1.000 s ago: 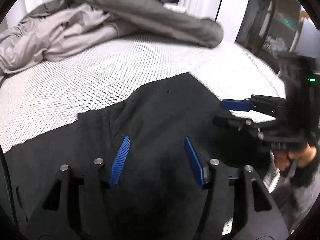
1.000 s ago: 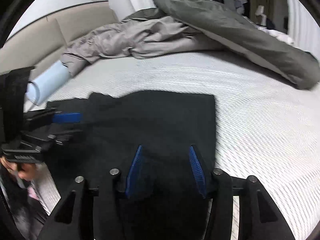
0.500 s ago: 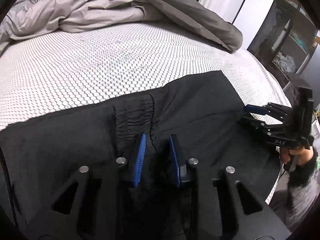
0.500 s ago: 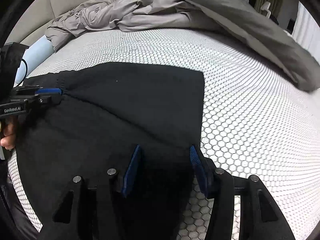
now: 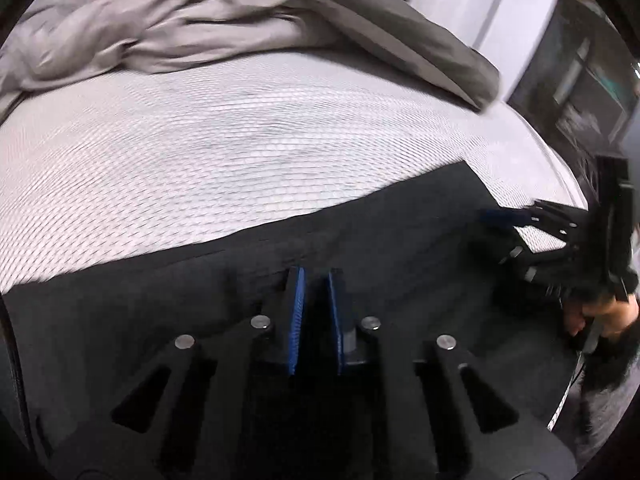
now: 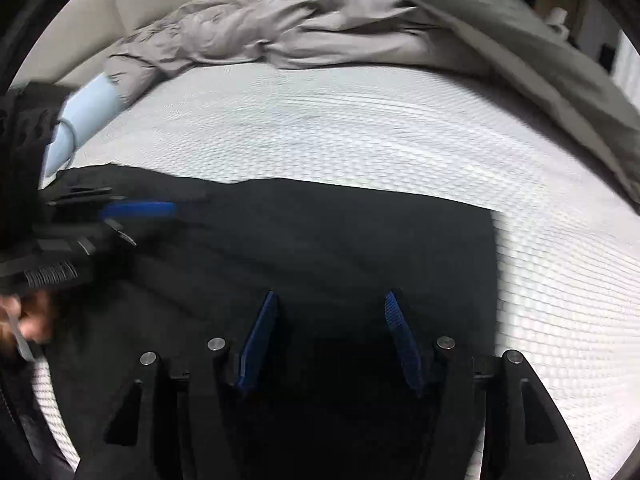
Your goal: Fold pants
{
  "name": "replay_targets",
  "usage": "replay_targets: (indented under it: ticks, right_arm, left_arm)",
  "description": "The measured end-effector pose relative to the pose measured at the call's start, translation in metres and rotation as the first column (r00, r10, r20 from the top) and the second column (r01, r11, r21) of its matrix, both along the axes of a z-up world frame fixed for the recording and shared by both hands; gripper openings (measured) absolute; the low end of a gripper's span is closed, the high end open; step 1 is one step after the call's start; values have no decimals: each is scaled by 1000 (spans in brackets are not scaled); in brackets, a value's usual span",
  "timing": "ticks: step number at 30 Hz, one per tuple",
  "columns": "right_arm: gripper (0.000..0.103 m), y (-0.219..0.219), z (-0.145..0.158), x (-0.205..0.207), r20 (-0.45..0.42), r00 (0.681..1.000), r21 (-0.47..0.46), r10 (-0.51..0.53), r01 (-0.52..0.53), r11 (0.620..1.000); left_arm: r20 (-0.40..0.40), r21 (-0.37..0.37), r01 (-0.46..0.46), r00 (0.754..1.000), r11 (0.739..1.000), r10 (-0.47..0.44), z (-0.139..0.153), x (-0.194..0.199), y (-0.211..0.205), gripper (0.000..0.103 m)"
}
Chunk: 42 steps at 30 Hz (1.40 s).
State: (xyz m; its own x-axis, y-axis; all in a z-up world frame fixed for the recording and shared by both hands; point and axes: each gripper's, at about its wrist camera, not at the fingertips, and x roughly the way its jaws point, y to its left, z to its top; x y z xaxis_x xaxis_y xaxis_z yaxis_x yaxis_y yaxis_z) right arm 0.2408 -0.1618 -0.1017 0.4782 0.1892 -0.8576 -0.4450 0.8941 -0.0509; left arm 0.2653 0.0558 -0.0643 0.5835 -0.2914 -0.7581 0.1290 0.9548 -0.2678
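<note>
Lying flat on the bed (image 5: 224, 152), the black pants (image 5: 380, 248) are running sideways along its near edge, no fold showing yet. Left tongs (image 5: 316, 304) have just been closing, pinching waistband cloth; right tongs (image 6: 332, 328) are widening, hovering half-open over the cloth.
</note>
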Motion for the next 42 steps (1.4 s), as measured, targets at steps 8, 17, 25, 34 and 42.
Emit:
replay_targets:
  ticks: [8, 17, 25, 34, 42]
  right_arm:
    - [57, -56, 19, -5, 32, 991, 42, -133, 132, 990]
    - [57, 8, 39, 15, 83, 994, 113, -75, 66, 991]
    - [57, 12, -6, 45, 12, 986, 42, -169, 168, 985]
    - [61, -3, 43, -26, 91, 994, 152, -68, 53, 987]
    - [61, 21, -5, -43, 20, 1000, 6, -8, 8, 1000]
  left_arm:
    - [20, 106, -51, 999, 993, 49, 19, -17, 0, 12]
    - [-3, 63, -2, 1000, 998, 2, 20, 7, -40, 14]
    - [-66, -32, -4, 998, 999, 2, -1, 13, -28, 14]
    - [57, 65, 135, 989, 989, -139, 32, -53, -64, 41]
    - [23, 162, 158, 986, 974, -164, 10, -79, -62, 50]
